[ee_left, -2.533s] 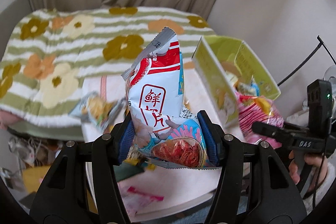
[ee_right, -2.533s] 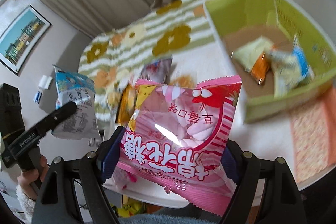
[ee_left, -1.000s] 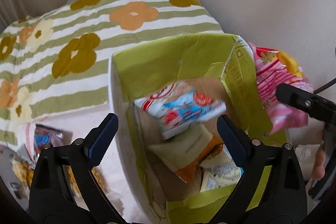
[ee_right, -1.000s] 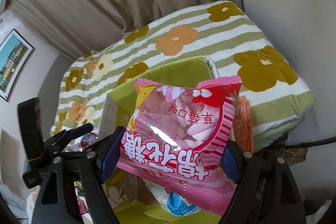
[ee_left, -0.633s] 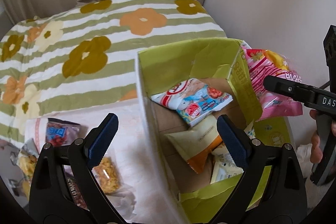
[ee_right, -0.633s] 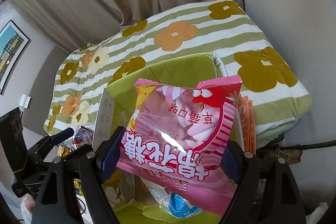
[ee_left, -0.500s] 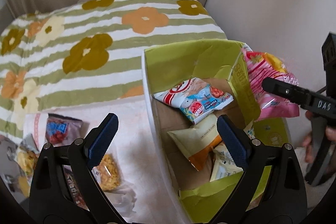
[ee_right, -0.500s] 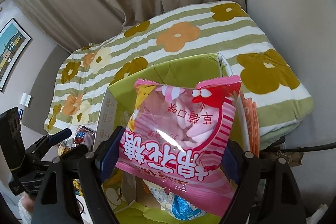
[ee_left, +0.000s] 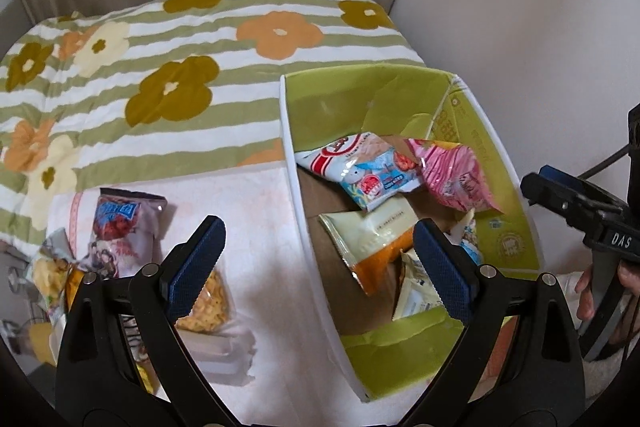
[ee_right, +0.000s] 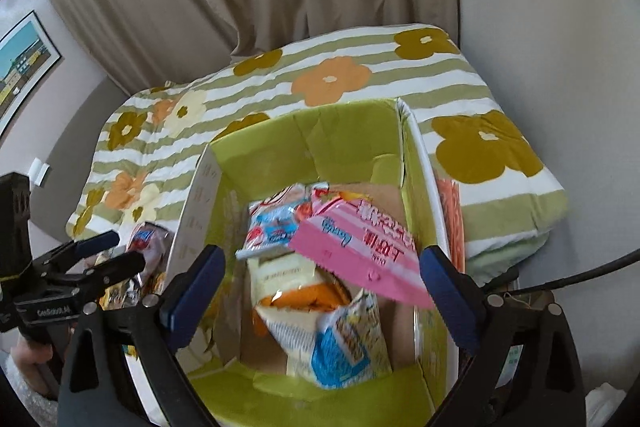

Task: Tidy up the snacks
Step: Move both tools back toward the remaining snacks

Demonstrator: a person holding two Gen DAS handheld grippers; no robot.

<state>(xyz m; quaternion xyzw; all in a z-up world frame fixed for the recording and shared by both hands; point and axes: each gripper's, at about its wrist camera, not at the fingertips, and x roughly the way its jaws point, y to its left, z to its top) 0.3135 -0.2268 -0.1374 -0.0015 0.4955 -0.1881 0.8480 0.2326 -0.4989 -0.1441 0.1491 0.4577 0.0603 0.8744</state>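
A green cardboard box (ee_left: 360, 99) (ee_right: 304, 139) stands on the table and holds several snack bags. The pink candy bag (ee_right: 360, 247) (ee_left: 456, 179) lies loose in the box, over a red, white and blue shrimp chips bag (ee_left: 360, 171) (ee_right: 276, 223). My right gripper (ee_right: 320, 283) is open and empty above the box; it also shows in the left wrist view (ee_left: 568, 203). My left gripper (ee_left: 316, 263) is open and empty over the box's left wall; it also shows in the right wrist view (ee_right: 104, 255).
Loose snack bags lie on the white table left of the box: a purple bag (ee_left: 120, 231) and a yellow snack pack (ee_left: 208, 303). A flowered striped blanket (ee_left: 160, 67) covers the bed behind. A wall (ee_left: 520, 27) is on the right, curtains behind.
My right gripper has opened and the pink candy bag has dropped into the box. My left gripper, which let go of the shrimp chips bag earlier, has drifted left, still open.
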